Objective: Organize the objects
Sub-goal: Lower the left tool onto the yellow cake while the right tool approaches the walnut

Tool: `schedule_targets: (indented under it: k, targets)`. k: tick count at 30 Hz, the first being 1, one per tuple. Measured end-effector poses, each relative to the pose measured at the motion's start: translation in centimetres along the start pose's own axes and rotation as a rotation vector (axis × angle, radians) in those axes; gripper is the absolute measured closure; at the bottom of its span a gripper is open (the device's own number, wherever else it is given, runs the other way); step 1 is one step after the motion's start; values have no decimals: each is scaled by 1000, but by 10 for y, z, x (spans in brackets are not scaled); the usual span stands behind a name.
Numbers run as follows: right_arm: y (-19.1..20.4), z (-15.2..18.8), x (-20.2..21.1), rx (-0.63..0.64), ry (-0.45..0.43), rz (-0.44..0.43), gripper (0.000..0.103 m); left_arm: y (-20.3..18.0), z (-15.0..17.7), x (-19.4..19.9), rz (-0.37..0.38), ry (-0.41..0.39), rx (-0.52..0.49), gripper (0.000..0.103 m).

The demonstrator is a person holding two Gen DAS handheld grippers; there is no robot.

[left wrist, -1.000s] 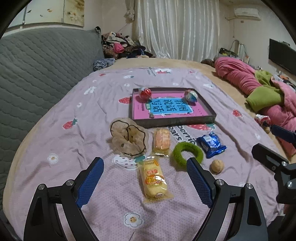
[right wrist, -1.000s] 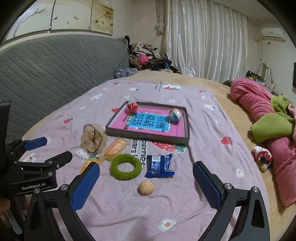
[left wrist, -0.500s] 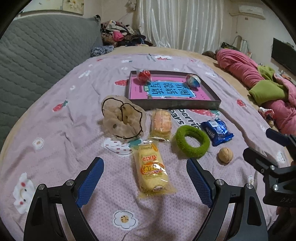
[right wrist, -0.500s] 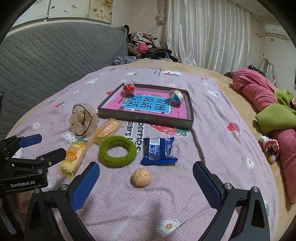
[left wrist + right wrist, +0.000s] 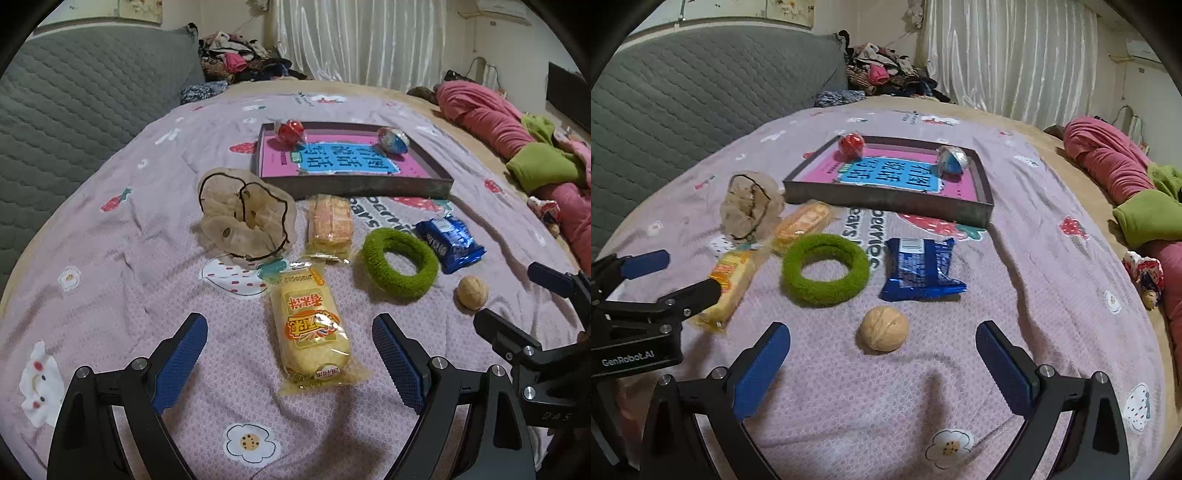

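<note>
— Black casing on the left gripper [image 5: 683, 273] reads "GenRobot.AI"; its jaws gape above the yellow cake [image 5: 308, 328], near the tray [image 5: 369, 186].
— And the right gripper [image 5: 882, 356]?
— Spread wide too, the walnut [image 5: 884, 328] between its fingers, untouched. The tray's label I can't read.

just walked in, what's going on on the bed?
A person holds two grippers over a bedspread; both are open and hold nothing. The left gripper brackets a yellow snack pack; the right gripper lines up on a walnut. A green ring, blue packet, orange snack and beige scrunchie lie loose. The tray holds only two foil balls.
</note>
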State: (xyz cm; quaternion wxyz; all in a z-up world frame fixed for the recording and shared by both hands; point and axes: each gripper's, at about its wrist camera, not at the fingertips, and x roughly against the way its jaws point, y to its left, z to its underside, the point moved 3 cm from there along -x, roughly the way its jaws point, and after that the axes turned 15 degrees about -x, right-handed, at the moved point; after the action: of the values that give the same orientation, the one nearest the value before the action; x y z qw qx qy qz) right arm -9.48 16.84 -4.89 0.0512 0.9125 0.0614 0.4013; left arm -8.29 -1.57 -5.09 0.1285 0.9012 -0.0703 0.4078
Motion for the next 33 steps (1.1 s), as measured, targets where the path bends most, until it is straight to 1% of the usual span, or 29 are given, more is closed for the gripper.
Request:
schedule_targets:
  k: [3,11,15,23,30,32,33]
  targets:
    - [-1,1,-5,-1,12,4,1,1,1,-7,10,18,10,12]
    - [-3,1,-11,-19,19,-1,2,0,-1,-14,-23,24,9,12]
    - [-2,1,-14,-16,24,2,2,-1,-1,-19,-16,36,9,12]
    - [-5,-1,-22,-33,26,10,3,-2,-1,-25,-29,51,5,12]
    - [-7,0,-33,-50,52,0,13,-2,-2,-35,-25,65,15,12]
    - [-6,1,-36,-48,64,-12,21,-1,-2,-36,-21,63,20,12]
    - [-5,2,-37,-49,71,-20,23,-1,-3,-36,-18,58,21,12]
